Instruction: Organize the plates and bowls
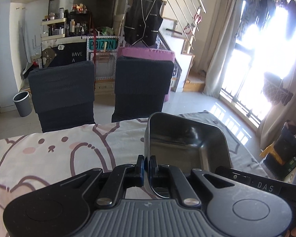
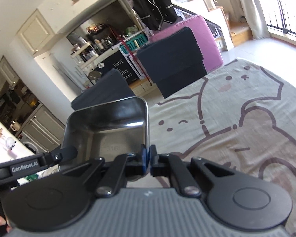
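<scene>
Both hands on one steel tray (image 1: 187, 140), carried clear of the table (image 1: 69, 158). My left gripper (image 1: 147, 165) is clenched on the tray's left wall; my right gripper (image 2: 147, 159) is clenched on its right wall (image 2: 146, 126). In each wrist view the other gripper's arm shows at the far side of the tray, so the tray spans the gap between the two.

Tray is square-ish with rounded corners, mouth up, empty as far as I can see. It tilts a little in both views. No clear long axis; from the left gripper the body runs off to the right, from the right gripper off to the left. Neither hand is nearer, as each grips a wall.

No other plates or bowls in view, so I cannot tell where it goes. My judgement: the set-down depends on both hands lowering together, keeping the rim level
</scene>
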Demonstrator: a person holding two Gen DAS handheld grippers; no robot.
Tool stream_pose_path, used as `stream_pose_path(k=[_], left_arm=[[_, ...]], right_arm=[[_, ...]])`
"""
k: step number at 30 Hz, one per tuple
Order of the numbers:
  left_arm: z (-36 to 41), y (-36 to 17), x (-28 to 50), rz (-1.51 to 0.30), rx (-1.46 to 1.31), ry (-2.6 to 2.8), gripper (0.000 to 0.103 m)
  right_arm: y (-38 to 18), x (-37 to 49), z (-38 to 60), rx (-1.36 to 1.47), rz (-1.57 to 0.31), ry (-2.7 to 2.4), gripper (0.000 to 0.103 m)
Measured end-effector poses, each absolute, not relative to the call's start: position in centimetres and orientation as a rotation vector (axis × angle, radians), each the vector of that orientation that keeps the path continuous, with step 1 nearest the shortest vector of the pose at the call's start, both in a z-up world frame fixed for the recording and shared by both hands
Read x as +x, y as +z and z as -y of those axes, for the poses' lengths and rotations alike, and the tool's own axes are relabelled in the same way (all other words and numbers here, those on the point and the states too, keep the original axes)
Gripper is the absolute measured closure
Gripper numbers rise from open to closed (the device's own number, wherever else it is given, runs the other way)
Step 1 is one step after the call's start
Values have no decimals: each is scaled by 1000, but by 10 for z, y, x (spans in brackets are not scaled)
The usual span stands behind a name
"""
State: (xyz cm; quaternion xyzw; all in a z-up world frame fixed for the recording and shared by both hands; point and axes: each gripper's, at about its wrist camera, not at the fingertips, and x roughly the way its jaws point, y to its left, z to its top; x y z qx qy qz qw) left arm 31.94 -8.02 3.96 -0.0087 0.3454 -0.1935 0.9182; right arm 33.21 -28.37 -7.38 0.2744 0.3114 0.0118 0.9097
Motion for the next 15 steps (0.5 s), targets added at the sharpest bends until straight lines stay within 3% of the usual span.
stream_pose_path(k=[15], left_arm=[[42, 32, 238, -655, -177, -403, 98]], right_arm=[[-59, 263, 267, 428, -597, 107, 96]])
